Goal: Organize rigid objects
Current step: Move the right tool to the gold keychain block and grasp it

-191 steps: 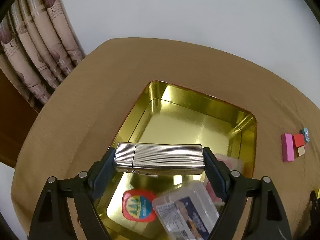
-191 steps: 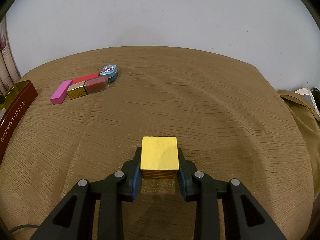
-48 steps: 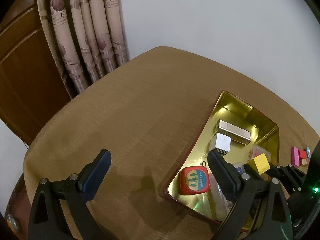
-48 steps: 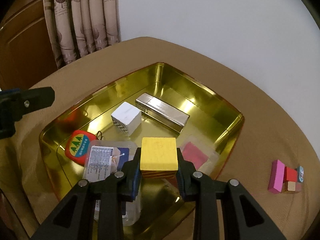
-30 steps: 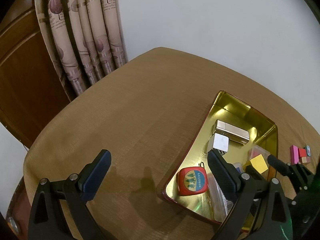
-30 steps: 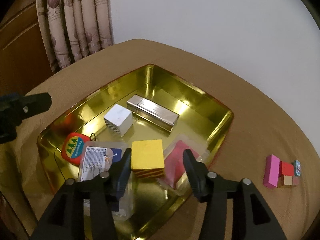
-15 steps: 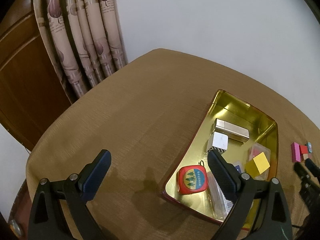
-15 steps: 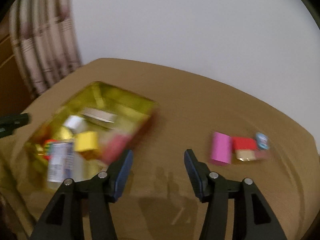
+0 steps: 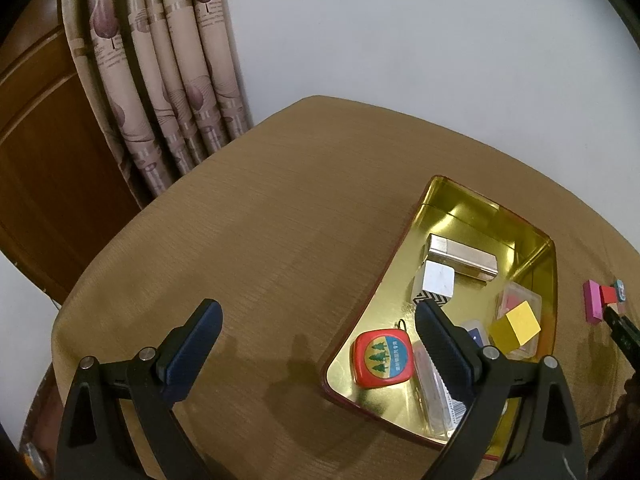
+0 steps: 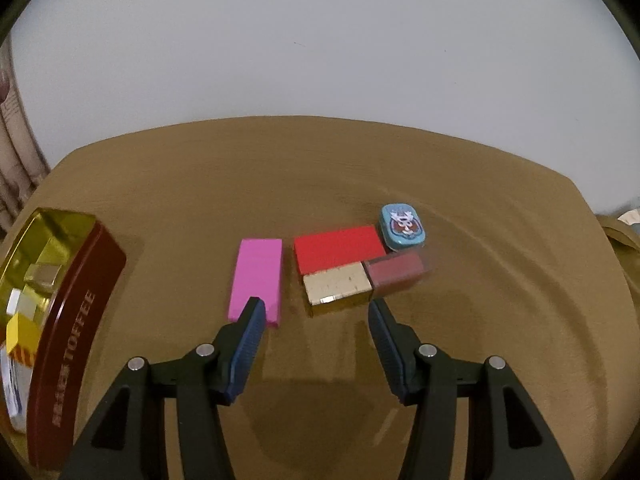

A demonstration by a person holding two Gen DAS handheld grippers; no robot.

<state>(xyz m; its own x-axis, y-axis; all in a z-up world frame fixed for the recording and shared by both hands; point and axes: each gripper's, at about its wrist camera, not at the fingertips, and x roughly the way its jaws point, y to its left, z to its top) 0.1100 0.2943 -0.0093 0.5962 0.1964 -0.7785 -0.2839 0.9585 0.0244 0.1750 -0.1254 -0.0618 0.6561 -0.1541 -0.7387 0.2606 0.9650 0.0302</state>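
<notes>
A: Where do the tools stand?

B: The right tool [image 10: 316, 314] hangs over the brown table [image 10: 320, 168] with its jaws apart and nothing between them. Just beyond its tips lies a cluster: a pink block [image 10: 258, 276], a red block [image 10: 338, 248], a gold block [image 10: 338, 288], a dark red block [image 10: 396, 270] and a small blue tin [image 10: 402, 226]. The pink one lies slightly apart from the rest; the others touch.

A: And the left tool?

B: The left tool [image 9: 316, 326] is spread wide and empty, over bare table to the left of the gold tin [image 9: 400, 240].

A: What is in the tin?

B: A yellow cube [image 9: 516, 326] sits on a clear plastic case [image 9: 520, 300] near the right wall. A silver ribbed box [image 9: 464, 258] and a white cube [image 9: 438, 280] lie further back, touching each other. A red tape measure [image 9: 382, 356] lies in the near left corner, beside another clear case [image 9: 434, 392].
</notes>
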